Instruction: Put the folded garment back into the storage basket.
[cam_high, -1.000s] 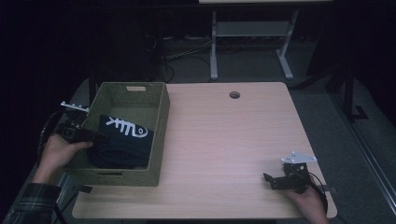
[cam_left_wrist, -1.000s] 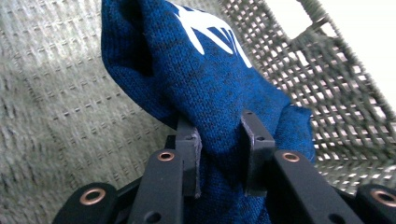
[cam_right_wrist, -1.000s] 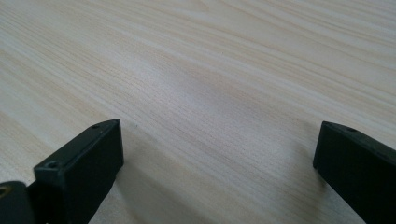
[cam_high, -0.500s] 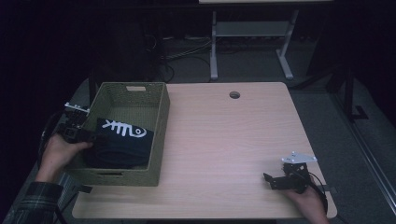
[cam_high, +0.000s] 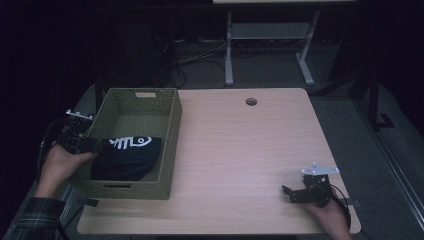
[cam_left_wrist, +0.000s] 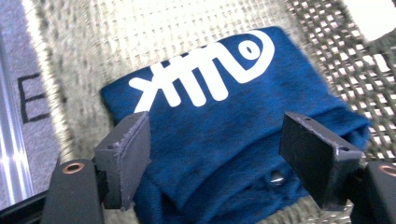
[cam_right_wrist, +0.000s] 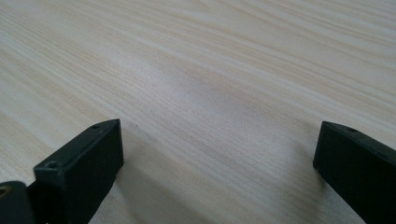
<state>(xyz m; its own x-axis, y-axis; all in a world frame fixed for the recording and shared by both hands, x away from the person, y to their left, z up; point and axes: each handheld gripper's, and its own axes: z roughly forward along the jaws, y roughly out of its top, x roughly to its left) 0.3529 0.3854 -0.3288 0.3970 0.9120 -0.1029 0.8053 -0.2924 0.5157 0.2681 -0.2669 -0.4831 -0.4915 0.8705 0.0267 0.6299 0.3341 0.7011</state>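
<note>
Dark room around a light wooden table (cam_high: 240, 150); white desk frame in the background.

High view: olive-green woven rectangular basket (cam_high: 142, 107) stands at the table's left end. Folded dark blue cloth with a white fish-skeleton print (cam_high: 127, 156) lies inside, in the near half of the basket. Left gripper (cam_high: 95, 145) reaches over the basket's left wall, tips at the cloth's left edge. Right gripper (cam_high: 289, 192) rests low at the table's near right corner, well apart from the basket, held in the right hand (cam_high: 327, 215).

Left gripper view: cloth (cam_left_wrist: 233, 126) lies on the basket's woven floor (cam_left_wrist: 140, 37), print facing up. Jaws have just been opening and now stand spread, cloth between them but released; neither pad (cam_left_wrist: 128, 154) presses on it.

Right gripper view: bare wood grain of the table (cam_right_wrist: 210, 70). Jaws wide apart, nothing between them.
</note>
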